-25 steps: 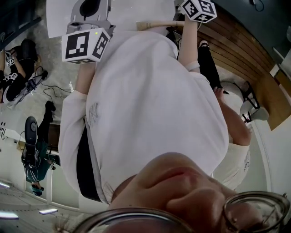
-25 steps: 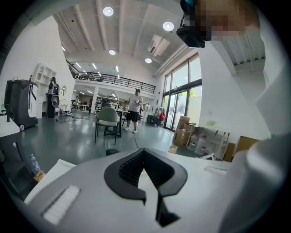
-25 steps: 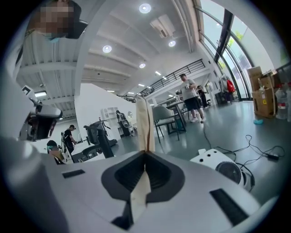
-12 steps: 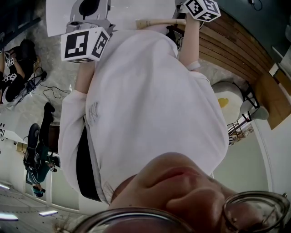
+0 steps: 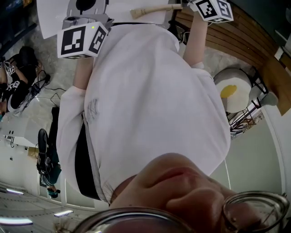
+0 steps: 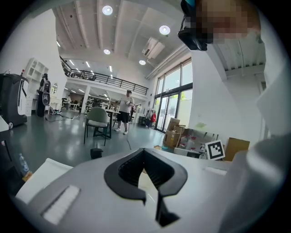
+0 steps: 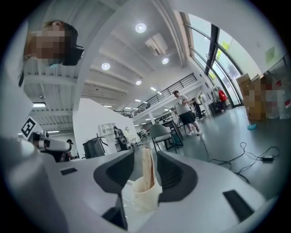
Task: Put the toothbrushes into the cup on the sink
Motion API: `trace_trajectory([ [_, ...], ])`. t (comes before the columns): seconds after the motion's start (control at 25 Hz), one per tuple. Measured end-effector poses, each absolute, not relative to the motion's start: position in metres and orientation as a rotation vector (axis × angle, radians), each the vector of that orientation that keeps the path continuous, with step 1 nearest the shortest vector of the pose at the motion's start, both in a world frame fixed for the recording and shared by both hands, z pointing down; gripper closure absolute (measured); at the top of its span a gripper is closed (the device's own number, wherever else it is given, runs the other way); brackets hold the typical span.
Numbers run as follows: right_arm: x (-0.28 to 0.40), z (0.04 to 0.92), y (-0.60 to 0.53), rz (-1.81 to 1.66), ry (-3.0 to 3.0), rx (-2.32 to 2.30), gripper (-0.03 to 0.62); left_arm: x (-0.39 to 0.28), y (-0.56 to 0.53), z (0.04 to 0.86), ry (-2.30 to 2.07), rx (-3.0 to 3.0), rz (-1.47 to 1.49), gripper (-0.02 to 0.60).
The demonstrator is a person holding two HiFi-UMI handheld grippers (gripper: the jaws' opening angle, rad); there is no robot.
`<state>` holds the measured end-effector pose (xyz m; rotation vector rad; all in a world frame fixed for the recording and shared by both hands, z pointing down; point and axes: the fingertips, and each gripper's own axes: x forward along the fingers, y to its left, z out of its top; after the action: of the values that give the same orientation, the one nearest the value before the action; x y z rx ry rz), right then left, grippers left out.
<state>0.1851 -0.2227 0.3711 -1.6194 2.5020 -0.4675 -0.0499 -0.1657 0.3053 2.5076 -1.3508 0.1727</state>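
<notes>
The head view shows the person in a white shirt as if seen in a mirror. A beige toothbrush (image 5: 154, 8) lies level at the top, bristle end to the left, its other end at my right gripper (image 5: 185, 5) beside the marker cube (image 5: 212, 9). In the right gripper view the toothbrush (image 7: 146, 175) stands between the jaws with a dark gap on each side; the jaws are opening. My left gripper (image 5: 87, 6) is at the top left above its cube (image 5: 82, 40). Its jaws (image 6: 144, 152) meet at the tips with nothing between them. No cup or sink is in view.
A white panel (image 5: 54, 18) lies behind both grippers at the top. Wooden slats (image 5: 248, 43) run down the right, with a round white thing with a yellow centre (image 5: 232, 91) below them. Cables and gear (image 5: 27, 86) are at the left. Both gripper views show a large hall with chairs (image 6: 97, 119).
The right gripper and the toothbrush have shifted up and to the right in the head view. The left cube has edged up and left. The round white thing has come into sight.
</notes>
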Motion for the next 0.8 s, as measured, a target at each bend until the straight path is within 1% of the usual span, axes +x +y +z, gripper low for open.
trace_trajectory([
  [0.36,0.205,0.298,-0.146,-0.236,2.55,-1.639,0.454,-0.024,-0.134,0.293,-1.271,2.566,0.17,0.575],
  [0.52,0.214,0.278,-0.117,-0.164,2.538,-1.669,0.501,-0.018,-0.123,0.292,-1.256,2.575,0.174,0.575],
  [0.68,0.215,0.275,-0.1,-0.138,2.516,-1.72,0.525,-0.017,-0.118,0.295,-1.252,2.577,0.17,0.575],
  [0.8,0.2,0.276,-0.092,-0.111,2.591,-1.705,0.543,-0.022,-0.115,0.297,-1.255,2.573,0.17,0.575],
])
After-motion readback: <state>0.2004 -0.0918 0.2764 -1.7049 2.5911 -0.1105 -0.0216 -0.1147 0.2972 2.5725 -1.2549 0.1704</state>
